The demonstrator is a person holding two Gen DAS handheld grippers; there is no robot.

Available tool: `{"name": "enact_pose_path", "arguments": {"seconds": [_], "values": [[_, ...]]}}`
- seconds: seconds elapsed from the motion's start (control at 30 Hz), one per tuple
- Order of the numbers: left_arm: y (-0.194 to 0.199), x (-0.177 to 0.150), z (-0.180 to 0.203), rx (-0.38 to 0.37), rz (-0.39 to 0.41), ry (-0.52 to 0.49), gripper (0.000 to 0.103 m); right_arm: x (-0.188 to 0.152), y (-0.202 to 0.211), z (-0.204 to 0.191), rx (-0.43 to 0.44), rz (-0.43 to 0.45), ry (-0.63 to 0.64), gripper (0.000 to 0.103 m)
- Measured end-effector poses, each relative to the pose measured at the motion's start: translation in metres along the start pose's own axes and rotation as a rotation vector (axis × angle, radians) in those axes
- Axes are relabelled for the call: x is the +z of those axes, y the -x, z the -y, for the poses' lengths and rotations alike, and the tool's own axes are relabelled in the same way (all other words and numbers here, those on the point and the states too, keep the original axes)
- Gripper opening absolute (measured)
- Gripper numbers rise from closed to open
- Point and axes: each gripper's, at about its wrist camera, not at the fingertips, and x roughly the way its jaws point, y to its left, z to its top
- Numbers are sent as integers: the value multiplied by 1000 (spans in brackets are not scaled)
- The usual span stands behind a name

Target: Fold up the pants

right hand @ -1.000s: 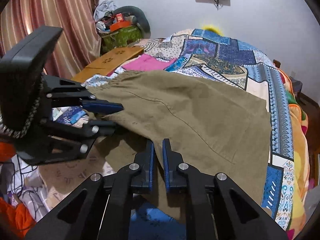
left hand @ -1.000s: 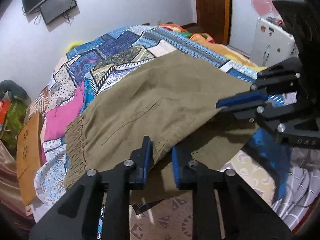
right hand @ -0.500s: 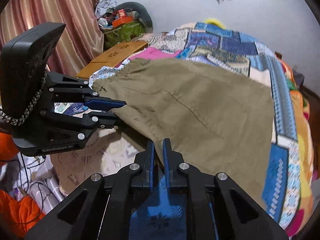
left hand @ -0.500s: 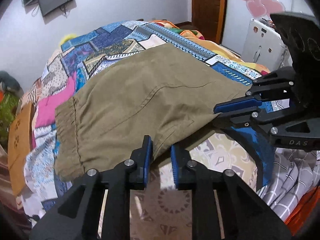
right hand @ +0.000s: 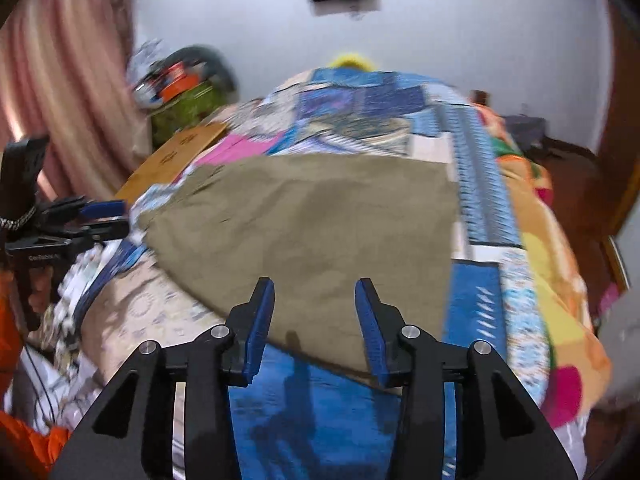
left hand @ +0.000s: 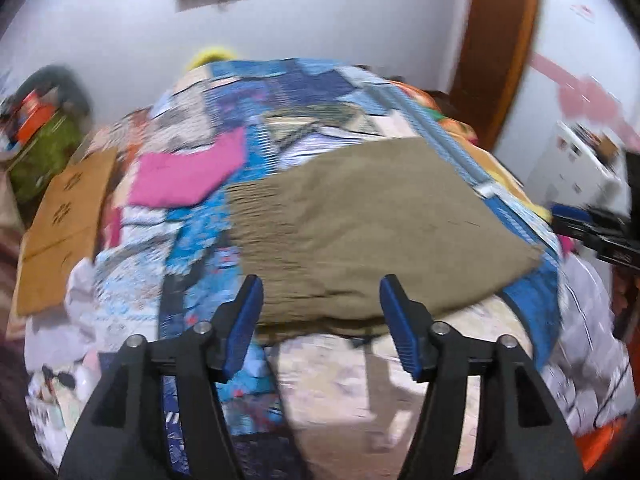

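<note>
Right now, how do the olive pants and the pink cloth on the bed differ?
The olive pants lie near the bed's front edge, the pink cloth farther back. The pants look larger and have a gathered waistband; the cloth looks plain. Both rest on the patchwork quilt.

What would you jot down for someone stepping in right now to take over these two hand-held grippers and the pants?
Left hand-held gripper: jaws opening, nothing between them.
Right hand-held gripper: jaws opening too, nothing pinched; the cloth lies beyond its pads.
Pants: olive, lying loose on the patchwork bedspread, folded over with a lower layer peeking out at the near edge. Gathered waistband sits toward the pink cloth.
Done: one fold laid down and let go.
Left: probably one more fold and some smoothing; blur hides the fine creases.
</note>
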Motion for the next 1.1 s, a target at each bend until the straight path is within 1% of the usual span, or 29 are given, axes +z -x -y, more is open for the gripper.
{"name": "enact_pose_path", "arguments": {"seconds": [0.03, 0.07, 0.1, 0.2, 0.27, 0.37, 0.4, 0.5, 0.53, 0.57, 0.6, 0.63, 0.67, 0.7, 0.77, 0.83, 0.9, 0.93, 0.97, 1.0, 1.03, 1.1], "values": [[-4, 1, -9, 8, -9, 30, 66, 0, 2, 6, -16, 4, -22, 38], [-8, 1, -16, 7, -18, 57, 66, -1, 4, 15, -38, 7, -51, 39], [-14, 1, -24, -6, -39, 96, 66, -2, 5, 21, -54, 8, -74, 39], [-32, -4, -36, -50, -99, 170, 66, -11, 5, 41, -112, -5, -148, 39], [-43, -7, -36, -66, -130, 192, 66, -20, 4, 51, -126, -22, -197, 39], [-54, -14, -34, -106, -157, 220, 66, -31, -2, 62, -115, -58, -252, 39], [-56, -15, -33, -99, -154, 226, 66, -35, -4, 64, -110, -69, -265, 39], [-56, -18, -32, -90, -146, 233, 58, -45, -14, 64, -80, -102, -292, 39], [-54, -18, -31, -84, -139, 226, 53, -47, -17, 64, -63, -116, -300, 39], [-52, -17, -30, -81, -132, 217, 51, -50, -21, 63, -54, -130, -304, 39], [-49, -16, -28, -56, -118, 205, 50, -53, -24, 61, -55, -139, -300, 37], [-46, -15, -27, -37, -105, 196, 50, -56, -25, 60, -65, -137, -289, 29], [-42, -14, -26, -25, -95, 187, 50, -58, -26, 58, -88, -138, -277, 17], [-42, -12, -26, -16, -92, 178, 50, -59, -26, 58, -106, -144, -265, 13], [-42, -13, -23, 10, -94, 152, 50, -63, -26, 59, -106, -157, -248, 11], [-49, -19, -24, 19, -114, 147, 50, -65, -27, 58, -111, -166, -234, 11], [-58, -28, -29, -9, -137, 190, 51, -68, -30, 52, -130, -180, -188, 11], [-60, -31, -34, -34, -137, 223, 51, -69, -31, 50, -138, -188, -166, 11], [-60, -32, -35, -47, -139, 235, 51, -69, -32, 49, -139, -194, -156, 11], [-58, -31, -38, -53, -142, 243, 54, -68, -32, 50, -136, -200, -154, 11], [-57, -29, -38, -44, -142, 243, 60, -67, -33, 52, -129, -205, -156, 11], [-52, -24, -37, -13, -142, 224, 64, -63, -32, 58, -98, -217, -181, 11]]}}
